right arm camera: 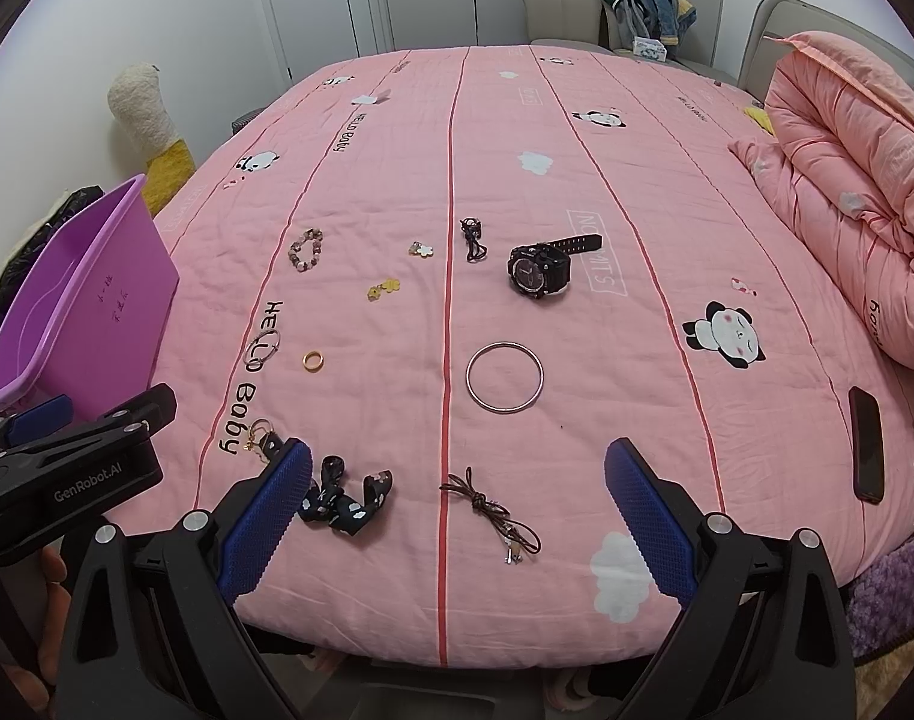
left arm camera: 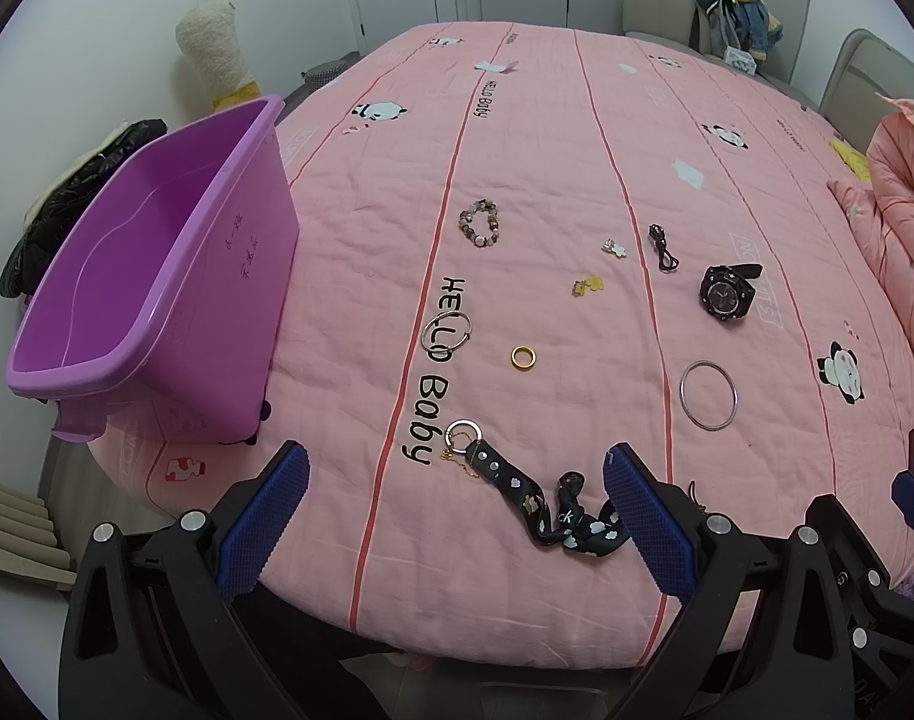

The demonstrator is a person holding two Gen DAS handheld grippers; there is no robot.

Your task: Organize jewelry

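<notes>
Jewelry lies scattered on a pink bedspread (left arm camera: 517, 138) (right arm camera: 577, 192). A black lanyard with a key ring (left arm camera: 517, 489) (right arm camera: 342, 495) lies just ahead of my open left gripper (left arm camera: 457, 495). A brown cord necklace (right arm camera: 493, 510) lies between the fingers of my open right gripper (right arm camera: 457, 495). Farther out are a silver bangle (left arm camera: 683, 381) (right arm camera: 470, 387), a gold ring (left arm camera: 523, 357) (right arm camera: 313, 360), a silver ring (left arm camera: 426, 339) (right arm camera: 251, 348), a beaded bracelet (left arm camera: 484, 207) (right arm camera: 296, 244), a black watch (left arm camera: 727, 291) (right arm camera: 538, 267), a black cord (left arm camera: 664, 246) (right arm camera: 473, 238) and two small charms (left arm camera: 587, 286) (right arm camera: 383, 289). An empty purple bin (left arm camera: 150, 276) (right arm camera: 66, 312) stands at the left.
A folded pink quilt (right arm camera: 847, 180) lies at the right of the bed. A dark phone (right arm camera: 866, 444) lies near the right edge. A plush toy (left arm camera: 213, 54) and dark bags (left arm camera: 66, 204) are on the floor at the left. A chair with clothes (right arm camera: 631, 6) stands behind.
</notes>
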